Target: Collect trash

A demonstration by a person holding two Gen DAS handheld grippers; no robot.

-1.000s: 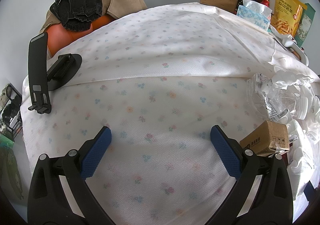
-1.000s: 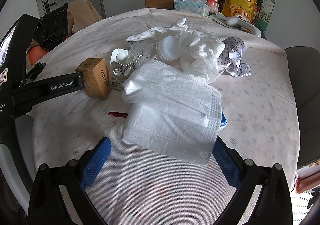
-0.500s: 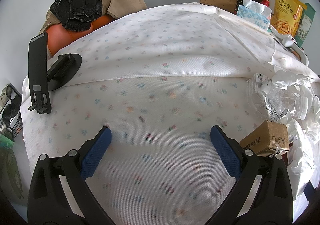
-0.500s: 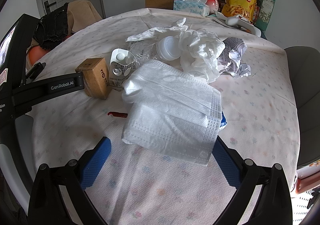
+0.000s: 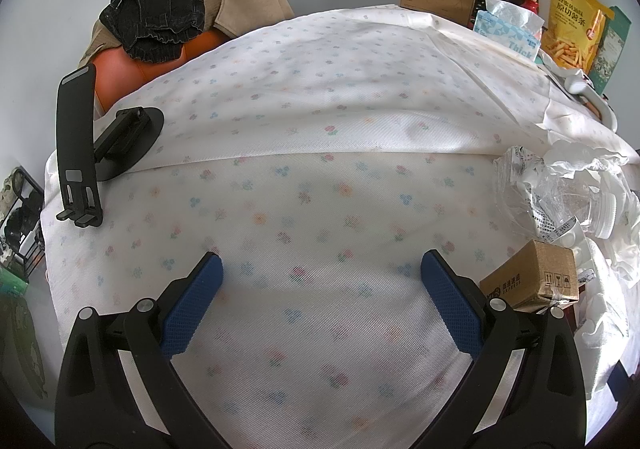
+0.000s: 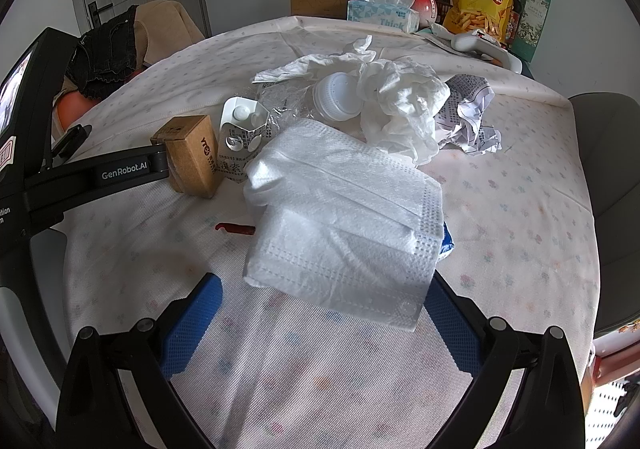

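Over on the far left, the black stand perches by the table's edge, and from there a wide run of bare flowered tablecloth lies ahead of the left gripper, whose blue pads sit wide apart over nothing at all. Rightward, the cardboard box sits just beside that gripper's right finger, with crumpled clear plastic beyond it. Switch to the right wrist view: the left gripper's arm crosses in from the left to meet that same box, a milk carton touching its right side. Front and centre, the white face mask lies just ahead of the right gripper, jaws spread, its near edge overlapping the right finger from this angle. Behind it are a white lid, wadded tissue and printed paper. Open cloth runs right to the table's edge. Only this view shows the mask whole.
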